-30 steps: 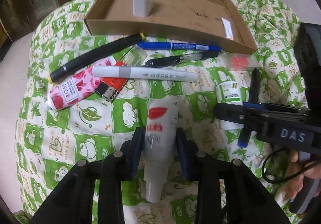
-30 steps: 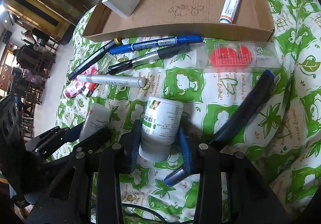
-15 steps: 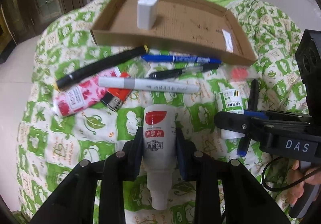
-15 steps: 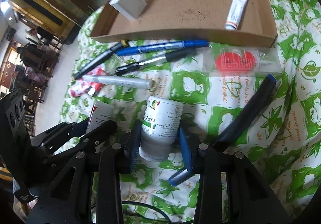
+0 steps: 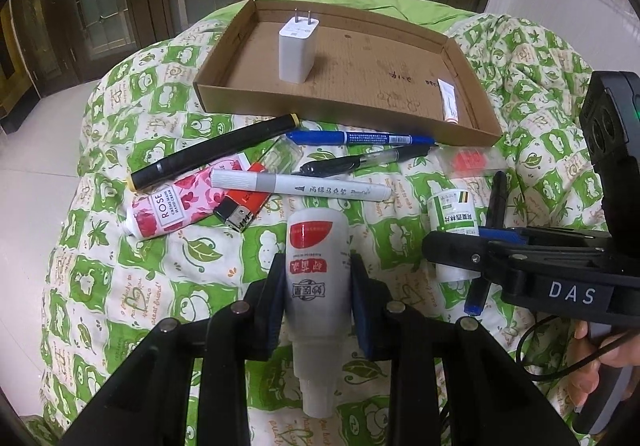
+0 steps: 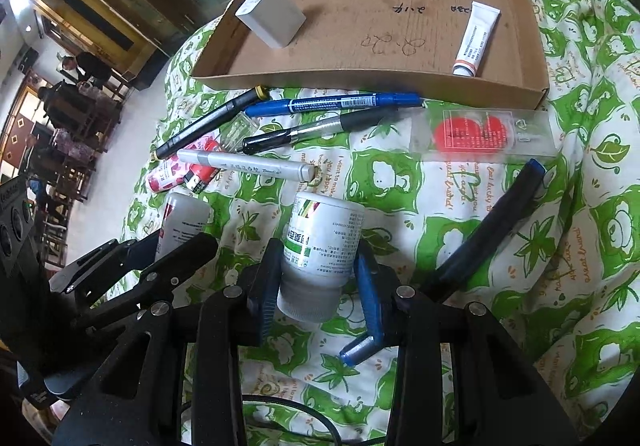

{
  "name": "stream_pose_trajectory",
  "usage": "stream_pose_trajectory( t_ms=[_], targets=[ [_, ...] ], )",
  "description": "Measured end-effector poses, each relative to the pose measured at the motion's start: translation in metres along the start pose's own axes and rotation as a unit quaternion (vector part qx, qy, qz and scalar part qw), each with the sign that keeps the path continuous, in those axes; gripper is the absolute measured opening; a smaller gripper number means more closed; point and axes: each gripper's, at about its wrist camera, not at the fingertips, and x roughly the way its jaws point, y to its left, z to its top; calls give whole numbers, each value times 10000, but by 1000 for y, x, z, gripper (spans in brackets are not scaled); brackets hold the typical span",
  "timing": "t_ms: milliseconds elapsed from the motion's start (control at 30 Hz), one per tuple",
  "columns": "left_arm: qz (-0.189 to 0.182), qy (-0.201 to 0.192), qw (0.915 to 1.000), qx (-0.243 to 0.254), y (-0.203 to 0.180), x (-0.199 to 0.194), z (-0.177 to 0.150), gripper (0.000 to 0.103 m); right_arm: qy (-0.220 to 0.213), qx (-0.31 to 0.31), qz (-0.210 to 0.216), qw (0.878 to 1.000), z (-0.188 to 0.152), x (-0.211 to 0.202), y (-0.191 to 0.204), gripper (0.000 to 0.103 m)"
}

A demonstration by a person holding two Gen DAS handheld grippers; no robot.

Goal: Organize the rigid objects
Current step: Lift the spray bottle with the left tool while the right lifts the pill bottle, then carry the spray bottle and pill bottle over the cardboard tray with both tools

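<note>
Right now the left gripper [image 5: 316, 286] is clamped on a white spray bottle [image 5: 316, 270] with a red label, its blue pads pressing both sides and the nozzle end pointing back toward the camera. The right gripper [image 6: 316, 278] grips a small white pill bottle [image 6: 320, 246] with a green label, cap end nearest the camera. Both bottles sit over the near part of a green-and-white quilt [image 5: 120, 278].

At the far side lies a shallow cardboard tray [image 5: 340, 118]. Inside it a white charger [image 5: 298, 50] stands upright at the far left, and a small white tube [image 6: 476, 38] lies near the right wall.

Just in front of the tray's near wall lie a blue marker [image 5: 360, 137], a black pen [image 5: 360, 162], a long black marker [image 5: 212, 158] and a grey-white marker [image 5: 300, 188]. Left of these rest a rose-patterned cream tube [image 5: 176, 202] and a red lighter [image 5: 242, 204], touching each other. A clear packet with a red heart [image 6: 484, 134] lies to the right, and a dark blue marker [image 6: 480, 238] lies slanted beside the right gripper.
</note>
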Motion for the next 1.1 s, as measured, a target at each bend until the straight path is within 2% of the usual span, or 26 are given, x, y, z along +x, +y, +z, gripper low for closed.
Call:
stream_pose_trajectory(
  t_ms=[300, 533, 667, 1100],
  targets=[
    [-21, -135, 9999, 12, 0, -6, 0, 29, -156, -24, 47, 9999, -2, -11, 0, 36],
    [-266, -297, 9991, -118, 6, -16, 1, 29, -416, 82, 255, 9988, -4, -35, -6, 36],
    [-340, -291, 9989, -126, 6, -16, 2, 29, -415, 182, 301, 9985, -3, -38, -10, 36],
    [-309, -307, 9990, -72, 5, -14, 3, 29, -532, 179, 316, 9979, 3, -45, -11, 35]
  ],
)
